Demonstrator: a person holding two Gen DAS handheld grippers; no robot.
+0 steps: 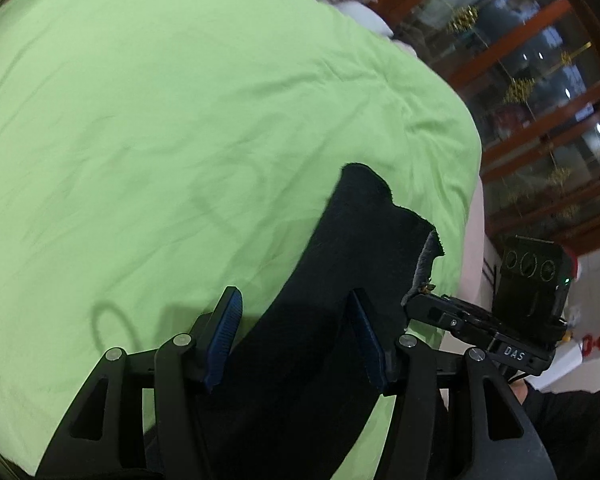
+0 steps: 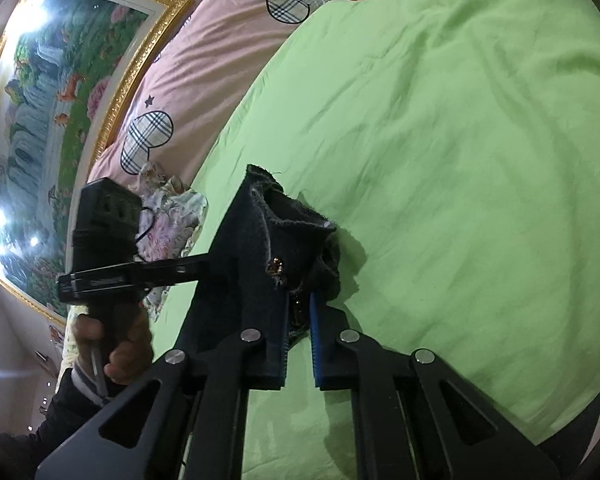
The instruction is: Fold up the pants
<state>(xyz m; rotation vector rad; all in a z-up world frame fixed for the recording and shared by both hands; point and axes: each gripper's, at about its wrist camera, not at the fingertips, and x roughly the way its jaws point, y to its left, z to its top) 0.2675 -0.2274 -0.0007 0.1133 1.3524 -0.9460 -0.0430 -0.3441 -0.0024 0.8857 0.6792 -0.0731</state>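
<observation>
Dark navy pants (image 1: 352, 264) hang over a green bed sheet (image 1: 160, 120). In the left wrist view my left gripper (image 1: 296, 324) stands wide, its blue pads (image 1: 226, 332) apart, with the dark cloth passing between them; whether the pads touch it is unclear. The right gripper shows at that view's right (image 1: 432, 304), pinching the cloth's frayed edge. In the right wrist view my right gripper (image 2: 300, 316) is shut on the pants' frayed top edge (image 2: 292, 232), near a metal button (image 2: 275, 268). The left gripper's body (image 2: 104, 248) and the hand holding it show at the left.
A pink pillow with plaid hearts (image 2: 204, 64) and a floral cloth (image 2: 172, 216) lie at the bed's head. A gold-framed painting (image 2: 60, 80) hangs behind. A wooden glass-fronted cabinet (image 1: 540, 80) stands beside the bed's edge (image 1: 474, 184).
</observation>
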